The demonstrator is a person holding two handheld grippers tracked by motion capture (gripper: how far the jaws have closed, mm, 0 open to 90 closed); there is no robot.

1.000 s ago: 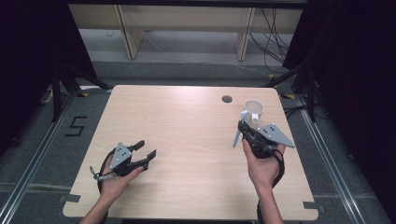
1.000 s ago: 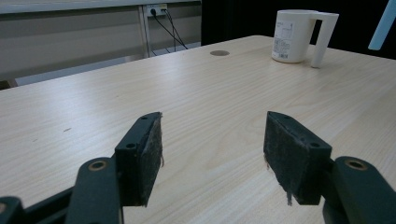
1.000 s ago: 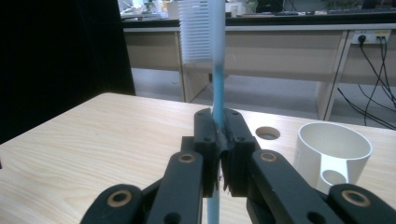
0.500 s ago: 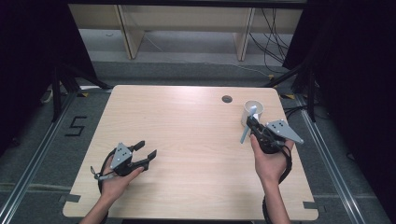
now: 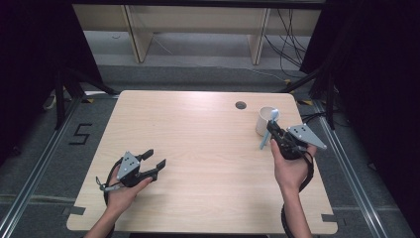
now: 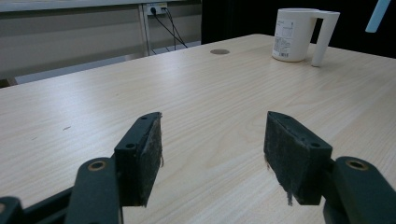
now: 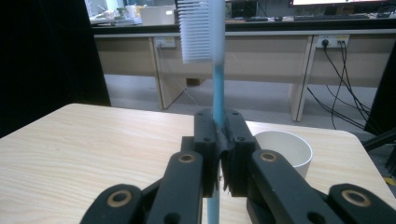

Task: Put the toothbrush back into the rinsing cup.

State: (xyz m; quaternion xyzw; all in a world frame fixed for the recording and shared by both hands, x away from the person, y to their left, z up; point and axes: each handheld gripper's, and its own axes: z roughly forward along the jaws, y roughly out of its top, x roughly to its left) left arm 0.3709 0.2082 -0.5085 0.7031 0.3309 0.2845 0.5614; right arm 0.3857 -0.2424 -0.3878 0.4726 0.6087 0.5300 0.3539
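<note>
A blue toothbrush [image 7: 215,93] stands upright between the jaws of the right gripper [image 7: 218,154], which are clamped tight on its handle; its white bristle head sits at the top of the right gripper view, and the handle runs down past the pads and out below them. In the high view the same toothbrush [image 5: 269,130] leans just beside a white mug [image 5: 265,120], its head up near the rim and its lower end over the table [image 5: 198,148], with the right gripper [image 5: 273,133] holding it about midway along. The mug stands upright near the table's far right corner (its handle is a straight white bar, plain in the left gripper view) and the mug [image 7: 285,149] shows just behind the closed jaws in the right gripper view, with nothing to be seen in the part of its inside that shows. A small dark round hole [image 5: 240,105] sits in the tabletop a little to the left of the mug. Well apart, near the front left of the table, the left gripper [image 5: 152,159] rests in the person's hand with its jaws spread wide and nothing between them; in its own view the left gripper [image 6: 212,140] looks across bare wood towards the mug [image 6: 299,35].
</note>
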